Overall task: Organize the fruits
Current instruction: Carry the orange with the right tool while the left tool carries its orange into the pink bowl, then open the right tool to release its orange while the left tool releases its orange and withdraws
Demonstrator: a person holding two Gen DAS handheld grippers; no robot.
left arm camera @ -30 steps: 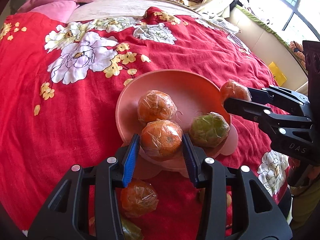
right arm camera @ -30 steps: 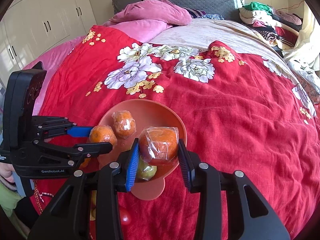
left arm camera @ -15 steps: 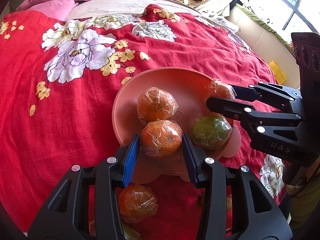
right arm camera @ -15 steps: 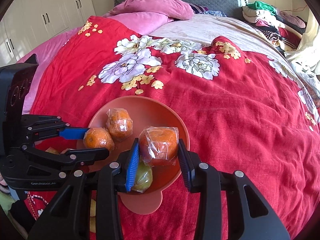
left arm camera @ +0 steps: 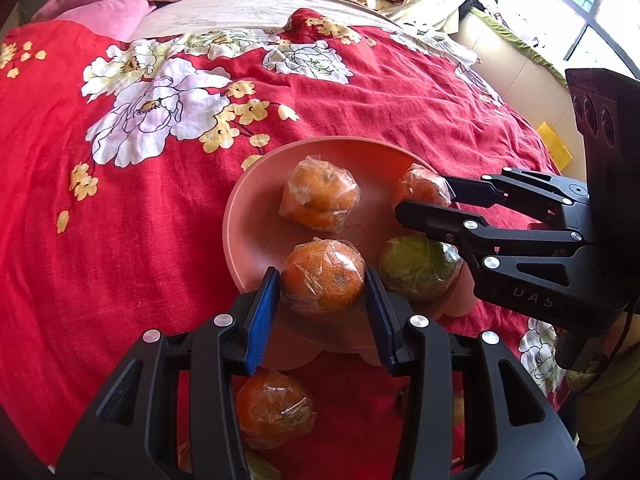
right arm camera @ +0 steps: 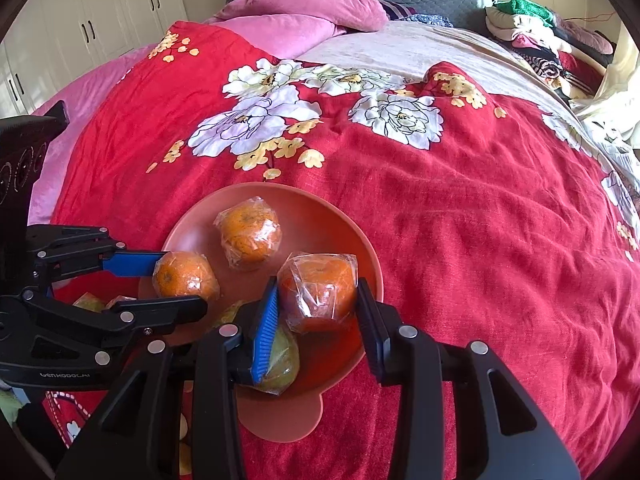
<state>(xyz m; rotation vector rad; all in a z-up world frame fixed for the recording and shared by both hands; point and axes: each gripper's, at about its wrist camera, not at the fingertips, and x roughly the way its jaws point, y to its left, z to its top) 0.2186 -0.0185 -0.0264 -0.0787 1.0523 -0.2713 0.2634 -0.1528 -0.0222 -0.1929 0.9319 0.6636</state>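
A salmon-pink plate (left arm camera: 256,216) (right arm camera: 352,236) lies on the red floral bedspread. It holds one wrapped orange (left arm camera: 320,194) (right arm camera: 250,236) and a wrapped green fruit (left arm camera: 418,266) (right arm camera: 280,356). My left gripper (left arm camera: 322,292) (right arm camera: 180,276) is shut on a wrapped orange (left arm camera: 324,276) (right arm camera: 186,276) over the plate's near rim. My right gripper (right arm camera: 316,300) (left arm camera: 424,196) is shut on another wrapped orange (right arm camera: 318,292) (left arm camera: 420,188) just above the plate's right side.
More wrapped fruit lies on the bedspread in front of the plate: an orange (left arm camera: 274,410) and green pieces (right arm camera: 90,302). Pink pillows (right arm camera: 304,16) and piled clothes (right arm camera: 536,28) sit at the bed's far end. A bench (left arm camera: 516,68) stands to the right.
Both grippers have moved in over the plate with their oranges and come lower. The right gripper's orange has gone from beyond the rim to over the plate.
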